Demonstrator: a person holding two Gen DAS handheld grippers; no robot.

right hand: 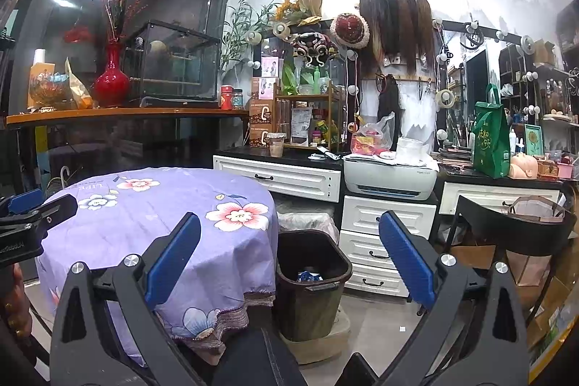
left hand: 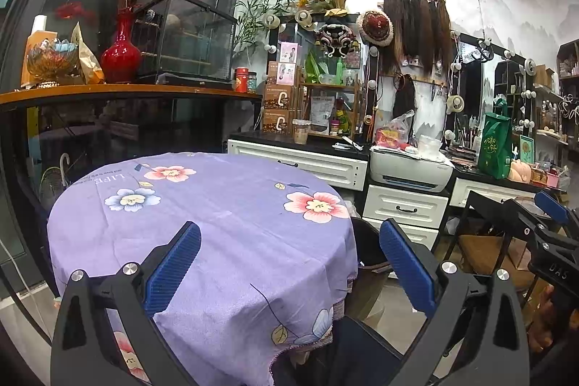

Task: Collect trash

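1. Both handheld grippers hang above a round table covered by a lilac cloth printed with pink and blue flowers [left hand: 224, 205]. The left gripper, black with blue ribbed pads [left hand: 289, 263], has its jaws spread wide and holds nothing. The right gripper of the same make [right hand: 289, 259] is also spread wide and empty.

2. No loose trash shows on the tablecloth in either view. The only rubbish visible lies inside a dark brown plastic bin with a square rim [right hand: 311, 281], which stands on the floor just beside the table's right edge; something blue and white rests at its bottom.

3. Risk: with nothing to pick on the table, a gripper may close on the cloth itself. A pinched fold could drag the cloth off the table.

4. Risk: the worktop behind is crowded. A white printer [right hand: 391, 179] carries a clear plastic bag with red packets [right hand: 372, 136], and a green tote bag [right hand: 492, 132] stands near it. Any of these could be mistaken for trash, and a reach there could knock neighbouring bottles and jars over.

5. Risk: the two grippers are close together, each visible at the edge of the other's view, so a swing towards the bin could make them collide.

6. Readable writing: the tablecloth bears "LIFE", seen upside down. The right gripper's body reads "DAS". The green tote and stacked brown boxes carry print too small to read.
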